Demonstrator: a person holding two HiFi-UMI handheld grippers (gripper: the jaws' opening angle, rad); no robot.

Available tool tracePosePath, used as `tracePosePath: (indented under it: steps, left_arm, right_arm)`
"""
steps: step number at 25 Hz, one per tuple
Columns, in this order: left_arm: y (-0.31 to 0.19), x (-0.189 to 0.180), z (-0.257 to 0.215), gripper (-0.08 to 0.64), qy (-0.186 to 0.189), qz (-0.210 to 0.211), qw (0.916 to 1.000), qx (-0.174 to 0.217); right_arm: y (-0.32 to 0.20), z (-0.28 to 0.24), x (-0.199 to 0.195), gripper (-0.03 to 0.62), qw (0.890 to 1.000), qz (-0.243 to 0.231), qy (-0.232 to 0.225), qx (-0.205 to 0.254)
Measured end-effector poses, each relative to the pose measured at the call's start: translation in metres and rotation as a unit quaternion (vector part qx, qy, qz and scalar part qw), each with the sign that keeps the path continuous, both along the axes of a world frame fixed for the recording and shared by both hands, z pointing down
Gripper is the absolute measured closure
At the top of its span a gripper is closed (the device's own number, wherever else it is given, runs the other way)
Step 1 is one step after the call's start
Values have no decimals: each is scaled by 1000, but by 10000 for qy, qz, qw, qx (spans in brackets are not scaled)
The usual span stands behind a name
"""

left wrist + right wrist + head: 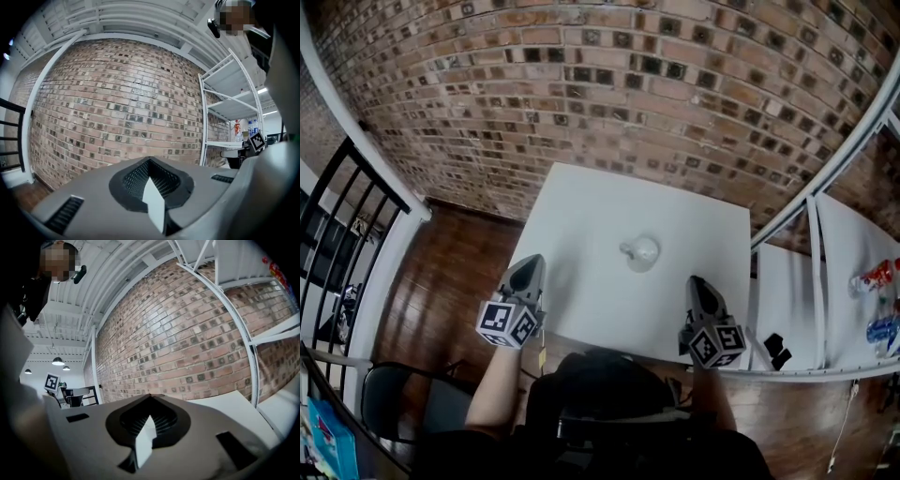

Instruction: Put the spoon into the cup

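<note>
Spoon cannot be told apart from the cup, a small clear vessel standing alone near the middle of the white table, well clear of every edge. A pale nub at its left side may be the spoon's handle or the cup's own; it is too small to tell. No spoon lies loose elsewhere on the table, so the scene fits a spoon already resting in the cup as well as one hidden from sight. The left hand-held gripper and the right hand-held gripper hang over the near edge, one towards each near corner, each with its jaws pressed together on nothing. Any work near the cup would, I judge, want a slow, level approach, since so light a vessel tips easily. Only the head view shows the cup. The gripper views look over it to the brick wall, though they show the meeting jaws best, and the right one catches a strip of table.
</note>
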State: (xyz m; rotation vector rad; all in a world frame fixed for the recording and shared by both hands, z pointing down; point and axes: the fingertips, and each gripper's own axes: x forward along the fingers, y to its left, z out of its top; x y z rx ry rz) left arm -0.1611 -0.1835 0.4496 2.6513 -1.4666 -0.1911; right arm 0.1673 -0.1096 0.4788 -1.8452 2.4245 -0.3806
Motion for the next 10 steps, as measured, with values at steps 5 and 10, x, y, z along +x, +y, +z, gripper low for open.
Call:
tracePosePath:
  steps: [5, 10]
  left_arm:
    - [-2, 9, 3, 557, 4, 103, 9999, -32]
    - [-4, 17, 2, 557, 30, 187, 9998, -80]
  right_arm:
    - [1, 4, 1, 591, 10000, 42, -20, -50]
    - [-1, 0, 0, 591, 10000, 17, -3, -41]
